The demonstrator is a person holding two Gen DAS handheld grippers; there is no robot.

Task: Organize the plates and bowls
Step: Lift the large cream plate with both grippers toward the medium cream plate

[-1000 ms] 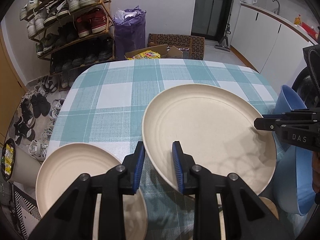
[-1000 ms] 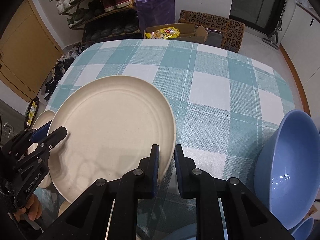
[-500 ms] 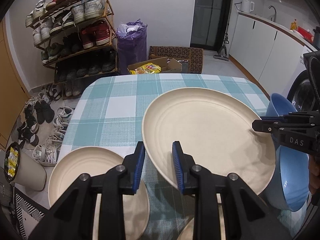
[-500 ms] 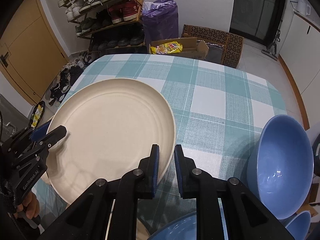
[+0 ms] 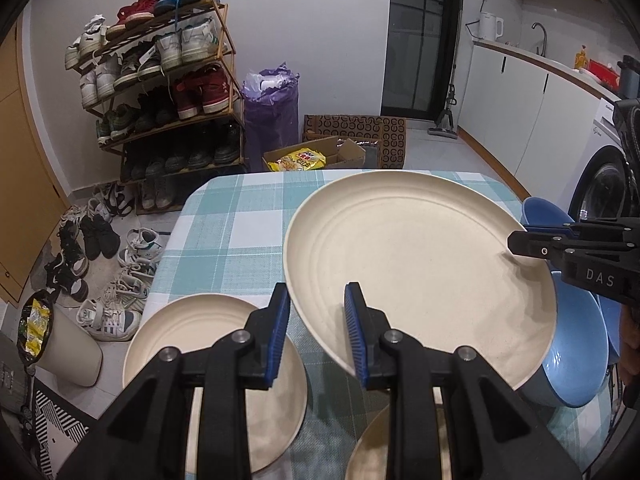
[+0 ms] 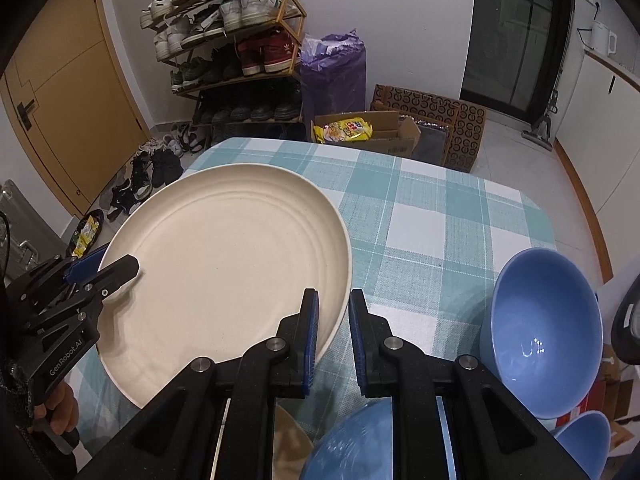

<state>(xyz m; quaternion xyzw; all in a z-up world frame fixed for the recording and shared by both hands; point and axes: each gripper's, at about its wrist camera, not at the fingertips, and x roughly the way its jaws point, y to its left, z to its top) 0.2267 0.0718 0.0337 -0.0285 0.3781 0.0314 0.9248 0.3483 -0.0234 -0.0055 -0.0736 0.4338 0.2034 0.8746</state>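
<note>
The left gripper (image 5: 316, 332) is clamped on the near rim of a large cream plate (image 5: 416, 264), its blue pads on either side of the edge. The plate stretches ahead and to the right of the gripper, tilted and lifted above the checked tabletop (image 5: 224, 236). At the plate's far right edge the right gripper (image 5: 516, 242) reaches in from the side and pinches the rim. Below and to the left of the left gripper a smaller cream plate (image 5: 188, 340) lies flat on the tabletop; the rim of another cream plate (image 5: 368, 440) shows just below and right of the pads. Under the large plate's right side sits a blue bowl (image 5: 580, 356), with a second blue bowl (image 5: 540, 210) behind it. Beyond the tabletop stands a shoe rack (image 5: 160, 92).

From the right wrist, the right gripper (image 6: 333, 336) has its pads closed together on the plate's (image 6: 224, 272) near right rim. The plate spreads ahead and to the left, held clear of the tabletop (image 6: 432, 232). At its far left edge the left gripper (image 6: 120, 270) grips the rim, a hand (image 6: 56, 412) below it. To the right of the right gripper a blue bowl (image 6: 548, 320) rests on the tabletop; another blue bowl (image 6: 352, 444) lies directly beneath the gripper, and a third (image 6: 584, 436) shows at lower right.
</note>
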